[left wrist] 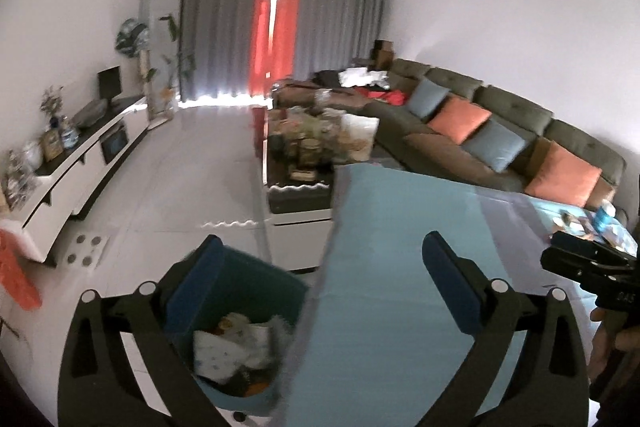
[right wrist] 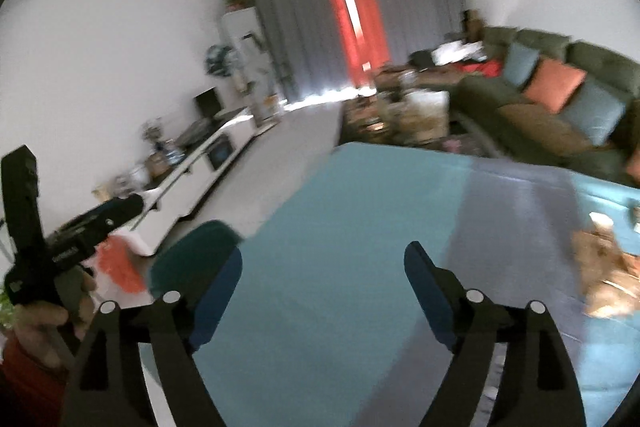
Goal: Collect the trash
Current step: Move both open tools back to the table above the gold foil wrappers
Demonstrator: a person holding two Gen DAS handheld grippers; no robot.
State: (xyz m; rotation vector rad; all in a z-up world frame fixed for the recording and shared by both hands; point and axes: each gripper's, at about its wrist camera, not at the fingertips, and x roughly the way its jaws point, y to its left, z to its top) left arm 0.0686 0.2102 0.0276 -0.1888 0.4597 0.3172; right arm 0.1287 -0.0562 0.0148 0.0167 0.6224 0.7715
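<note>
Brownish clutter (right wrist: 608, 279) on table smeared by blur, bin (left wrist: 240, 327) base cut off, coffee-table items (left wrist: 316, 135) indistinct

Dark green sectional sofa (left wrist: 500, 115) carries orange and blue cushions (left wrist: 460, 119); grey and red curtains (left wrist: 280, 27) closed; long white media cabinet (left wrist: 80, 163) along wall.

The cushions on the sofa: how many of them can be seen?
4 in the left wrist view, in a row along the sofa: blue cushion, orange cushion, blue cushion, orange cushion. More may be hidden beyond the frame's edge.
</note>
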